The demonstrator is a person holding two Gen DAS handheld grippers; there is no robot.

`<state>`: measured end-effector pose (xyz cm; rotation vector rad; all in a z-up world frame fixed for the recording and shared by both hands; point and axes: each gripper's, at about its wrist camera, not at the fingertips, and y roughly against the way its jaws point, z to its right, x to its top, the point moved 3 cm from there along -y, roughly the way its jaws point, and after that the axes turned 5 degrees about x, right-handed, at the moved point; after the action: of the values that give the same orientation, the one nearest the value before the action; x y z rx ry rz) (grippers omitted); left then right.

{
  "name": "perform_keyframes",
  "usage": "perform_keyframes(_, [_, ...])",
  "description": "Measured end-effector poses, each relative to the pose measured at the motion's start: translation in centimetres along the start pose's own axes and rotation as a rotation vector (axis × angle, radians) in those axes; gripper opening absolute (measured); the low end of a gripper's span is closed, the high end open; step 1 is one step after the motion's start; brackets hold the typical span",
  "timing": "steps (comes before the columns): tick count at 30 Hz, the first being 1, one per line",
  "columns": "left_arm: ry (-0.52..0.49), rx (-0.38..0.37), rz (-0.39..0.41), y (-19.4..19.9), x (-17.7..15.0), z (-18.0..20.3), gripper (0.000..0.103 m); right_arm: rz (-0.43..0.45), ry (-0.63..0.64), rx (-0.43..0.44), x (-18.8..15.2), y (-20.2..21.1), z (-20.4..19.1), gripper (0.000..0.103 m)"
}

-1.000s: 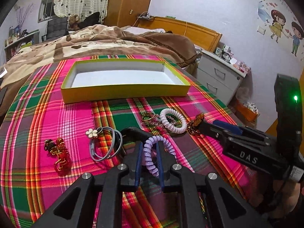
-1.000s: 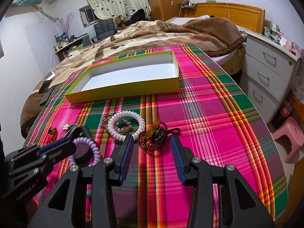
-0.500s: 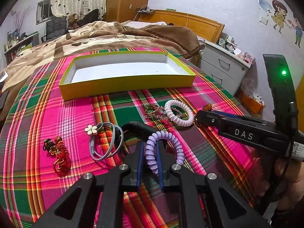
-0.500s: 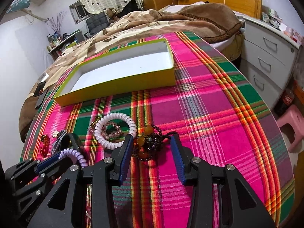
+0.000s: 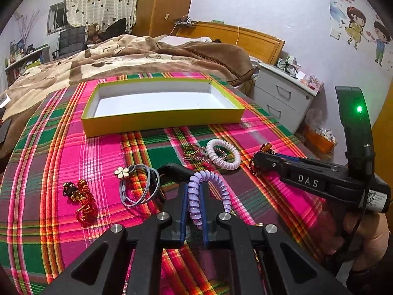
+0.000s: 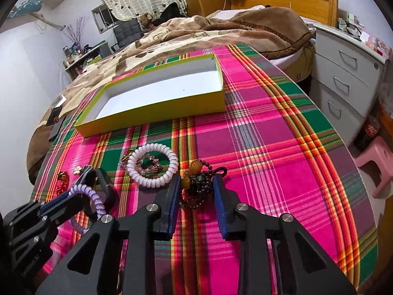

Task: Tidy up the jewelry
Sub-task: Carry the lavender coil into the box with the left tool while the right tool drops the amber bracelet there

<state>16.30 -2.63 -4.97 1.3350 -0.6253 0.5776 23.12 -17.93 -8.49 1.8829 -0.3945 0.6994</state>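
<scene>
Plaid cloth (image 5: 73, 147): left gripper (image 5: 194, 196) closing, pinching lilac coil (image 5: 208, 191); right gripper (image 6: 195, 191) closing around beads (image 6: 196, 184).

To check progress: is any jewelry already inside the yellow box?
No, the yellow box shows only its bare white bottom; the purple coil lies outside it.

The left gripper (image 5: 194, 204) is reaching up from the bottom centre of its own view, angled downward, its blue-padded fingers (image 5: 182, 211) closing on a lilac coil band (image 5: 196, 196) and pinching one side of it. In the right wrist view it is entering from the lower left. The right gripper (image 6: 195, 196) is rising from the bottom centre of its view, also angled downward, its fingers (image 6: 173, 204) closing around a dark bead bracelet (image 6: 197, 184) lying between them. A hand (image 5: 368, 236) at the lower right of the left view is gripping its handle.
</scene>
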Motion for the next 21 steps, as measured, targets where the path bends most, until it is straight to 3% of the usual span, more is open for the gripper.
perform_keyframes(11, [-0.004,-0.011,0.055,1.7,2.4,-0.4,0.009,0.056,0.050,0.039,1.7,2.5,-1.5,0.027])
perform_keyframes(21, [0.009,0.037,0.114,0.3,8.8,-4.5,0.009,0.094,0.161,0.072,7.1,0.8,-4.3,0.027])
